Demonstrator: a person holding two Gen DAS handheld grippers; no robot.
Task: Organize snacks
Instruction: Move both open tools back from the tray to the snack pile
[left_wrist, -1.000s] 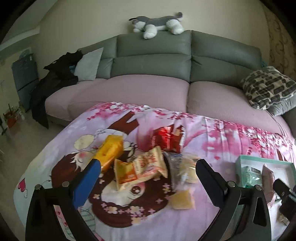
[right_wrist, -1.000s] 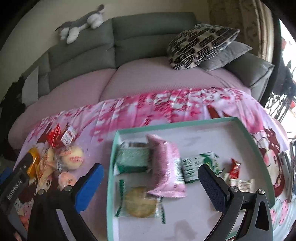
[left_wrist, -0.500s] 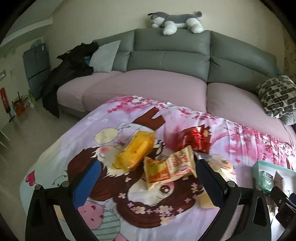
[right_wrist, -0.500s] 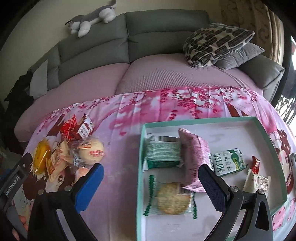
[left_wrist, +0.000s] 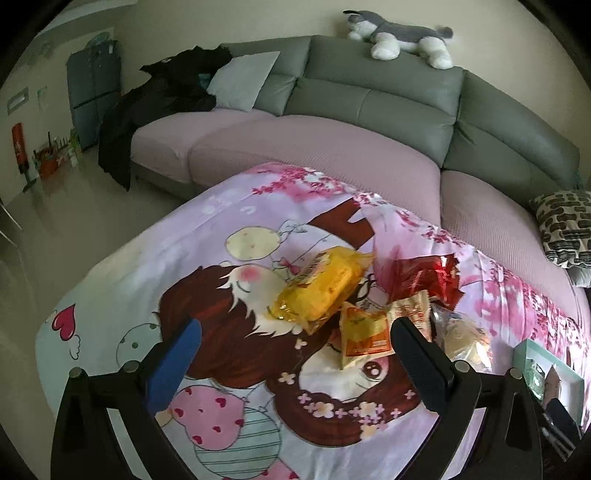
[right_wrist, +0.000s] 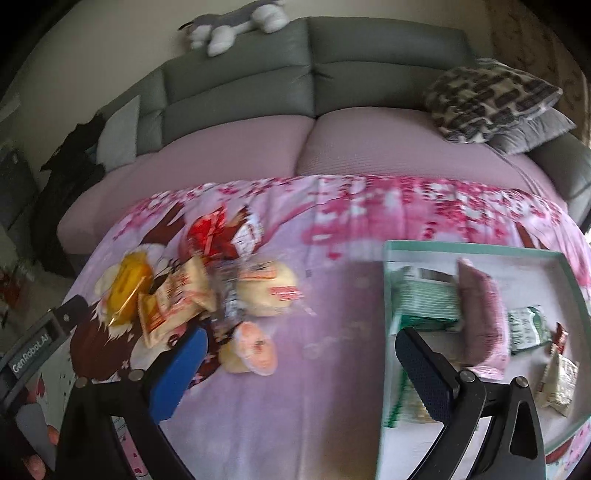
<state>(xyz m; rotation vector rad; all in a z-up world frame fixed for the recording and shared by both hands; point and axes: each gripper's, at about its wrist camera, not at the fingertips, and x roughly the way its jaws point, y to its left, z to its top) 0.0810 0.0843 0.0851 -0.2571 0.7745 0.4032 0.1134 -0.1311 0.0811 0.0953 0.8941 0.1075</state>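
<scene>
The left tongs (left_wrist: 291, 360) are hanging wide open above the cartoon-printed cloth (left_wrist: 207, 280) that is covering the counter, and nothing is sitting between their fingers. Just ahead of them a heap of snacks is lying loose on the cloth: a yellow packet (left_wrist: 321, 284) nearest the far left of the heap, an orange packet (left_wrist: 364, 332) touching its lower right end, a red packet (left_wrist: 424, 275) behind, and a clear-wrapped bun (left_wrist: 465, 339) to the right.

The right tongs (right_wrist: 297, 367) are also standing open and empty, hovering over bare cloth between the heap and a green-rimmed tray (right_wrist: 476, 251). In this blurred view a small round pink-topped snack (right_wrist: 255, 349) is lying just beside the blue finger (right_wrist: 181, 373). Inside the tray a pink packet (right_wrist: 482, 314) is resting across a green packet (right_wrist: 424, 295), with a green-and-white sachet (right_wrist: 526, 328) and smaller wrapped pieces (right_wrist: 559, 380) near the right wall. A grey sofa (left_wrist: 369, 99) is standing behind the counter.
</scene>
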